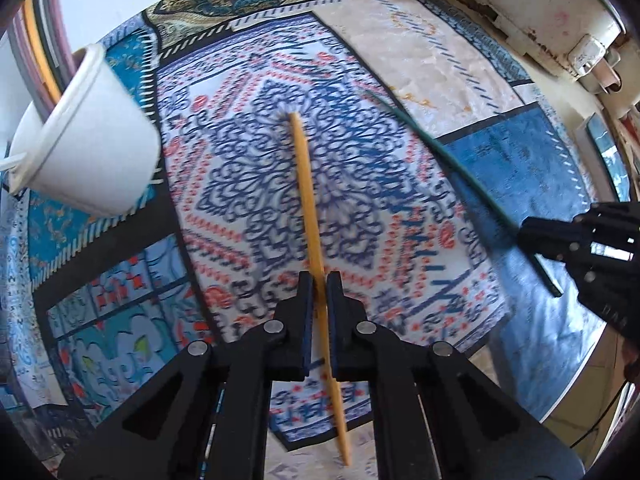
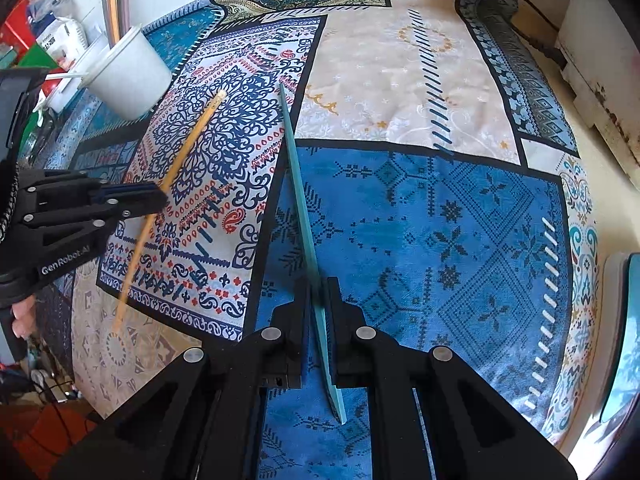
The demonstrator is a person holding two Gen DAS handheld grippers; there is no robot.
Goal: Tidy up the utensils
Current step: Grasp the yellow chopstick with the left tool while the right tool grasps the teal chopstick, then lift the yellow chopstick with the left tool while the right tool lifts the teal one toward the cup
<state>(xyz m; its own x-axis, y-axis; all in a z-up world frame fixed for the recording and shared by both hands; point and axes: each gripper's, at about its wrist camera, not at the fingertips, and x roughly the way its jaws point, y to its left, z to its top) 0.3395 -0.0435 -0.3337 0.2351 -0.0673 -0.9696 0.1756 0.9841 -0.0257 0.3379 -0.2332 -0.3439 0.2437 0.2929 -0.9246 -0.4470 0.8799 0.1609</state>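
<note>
A white cup point(image 1: 86, 136) holding several coloured sticks point(image 2: 116, 8) is standing at the far left of the patchwork tablecloth point(image 2: 420, 220), near the wall, with red and green clutter point(image 2: 24, 36) crowding the corner beyond it. A white appliance point(image 1: 548, 12) is sitting along the far right edge. The middle of the cloth is lying bare, giving both tools wide room. The left gripper point(image 1: 319, 284) is clamping a yellow chopstick point(image 1: 306, 184) between its closed fingers, holding it above the ornate blue-and-red panel; its long axis is running away from the camera, the far tip pointing toward the back of the table and passing just right of the cup. The right gripper point(image 2: 319, 290) is pinching a teal chopstick point(image 2: 298, 184) the same way over the blue panel's left border, its length likewise pointing toward the back. The two sticks are staying well apart.
</note>
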